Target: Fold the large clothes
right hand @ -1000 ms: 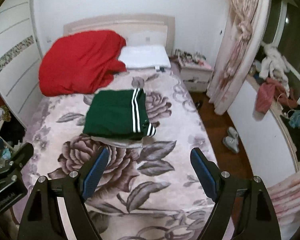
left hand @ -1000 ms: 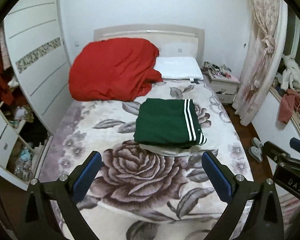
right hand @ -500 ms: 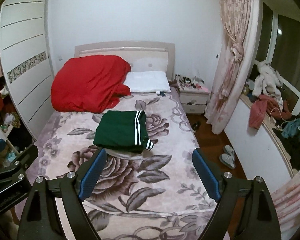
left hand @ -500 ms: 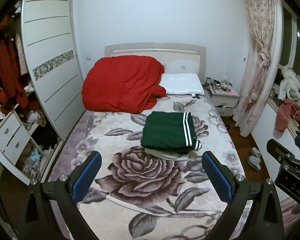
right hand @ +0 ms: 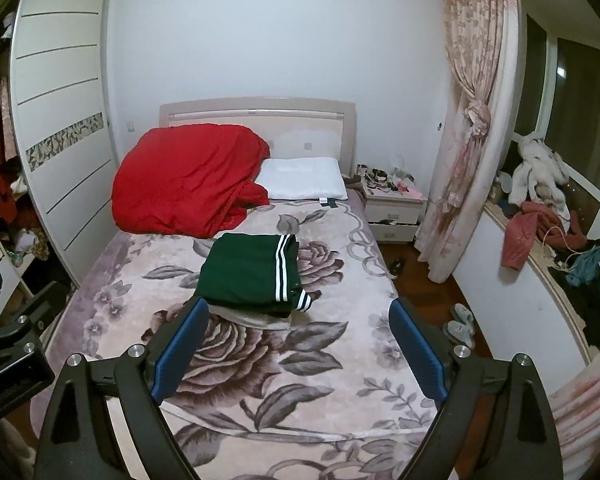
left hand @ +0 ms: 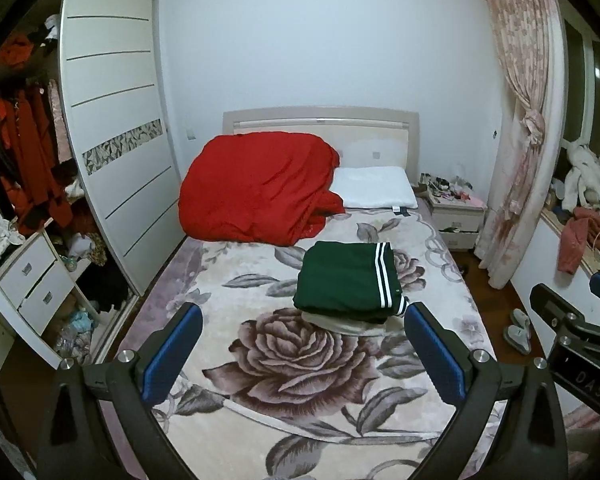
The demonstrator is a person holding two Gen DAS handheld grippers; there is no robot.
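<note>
While both tongs hang above the foot of the bed (left hand: 228, 412), the folded green garment (left hand: 346, 280) lies ahead of them at mid-bed, squared into a compact block atop a paler folded piece (left hand: 340, 326) whose edge shows beneath its near side. The left tongs (left hand: 302, 354) stand released, blue pads wide apart and nothing between them; the stack sits just beyond and slightly toward their right pad. The right tongs (right hand: 300, 350) are empty as well, their jaws opening, and from this side the garment (right hand: 252, 272) lies ahead and toward their left pad. The stack thus falls between the two tools, roughly equally near to each, neither touching it. The garment's white stripes (left hand: 384, 276) run from the headboard side toward the viewer along its right edge, which marks its long axis as pointing up and down the bed rather than across it. A red duvet (left hand: 256, 188) and a pillow (left hand: 374, 188) rest well beyond, near the headboard. Judged from this layout, the fold appears complete; any further move would reach forward and inward, each tool toward its own side of the stack.
</note>
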